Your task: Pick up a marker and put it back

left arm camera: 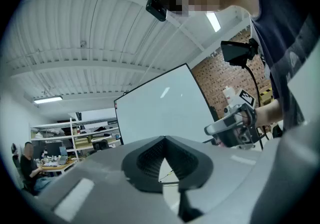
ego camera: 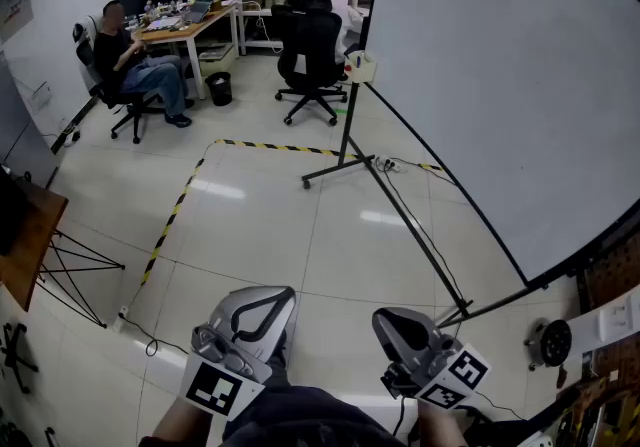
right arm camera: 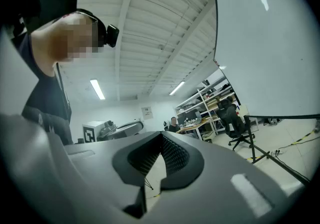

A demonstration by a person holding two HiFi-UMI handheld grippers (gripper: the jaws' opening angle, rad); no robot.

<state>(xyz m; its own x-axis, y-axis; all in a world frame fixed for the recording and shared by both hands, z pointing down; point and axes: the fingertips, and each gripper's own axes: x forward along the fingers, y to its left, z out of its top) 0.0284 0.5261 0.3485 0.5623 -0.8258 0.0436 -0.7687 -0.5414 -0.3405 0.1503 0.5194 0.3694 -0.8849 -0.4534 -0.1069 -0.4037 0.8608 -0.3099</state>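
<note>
No marker shows clearly in any view. A large whiteboard point(ego camera: 500, 85) on a black stand fills the right of the head view, with a small white holder point(ego camera: 360, 65) at its left edge. My left gripper point(ego camera: 262, 307) and right gripper point(ego camera: 395, 325) are held low at the bottom of the head view, pointing forward over the floor. Both are shut with nothing in them. In the left gripper view the jaws point(left arm camera: 165, 139) meet at their tips and the right gripper point(left arm camera: 235, 125) shows beside the whiteboard point(left arm camera: 160, 113). The right gripper view shows its jaws point(right arm camera: 161, 134) closed too, with the left gripper point(right arm camera: 117, 129) behind them.
The whiteboard stand's legs point(ego camera: 345, 170) and a cable point(ego camera: 410, 225) cross the tiled floor ahead. Black-and-yellow tape point(ego camera: 180, 200) marks the floor. A seated person point(ego camera: 135, 65) and an office chair point(ego camera: 310, 60) are at desks far back. A wooden table point(ego camera: 25, 240) is at left.
</note>
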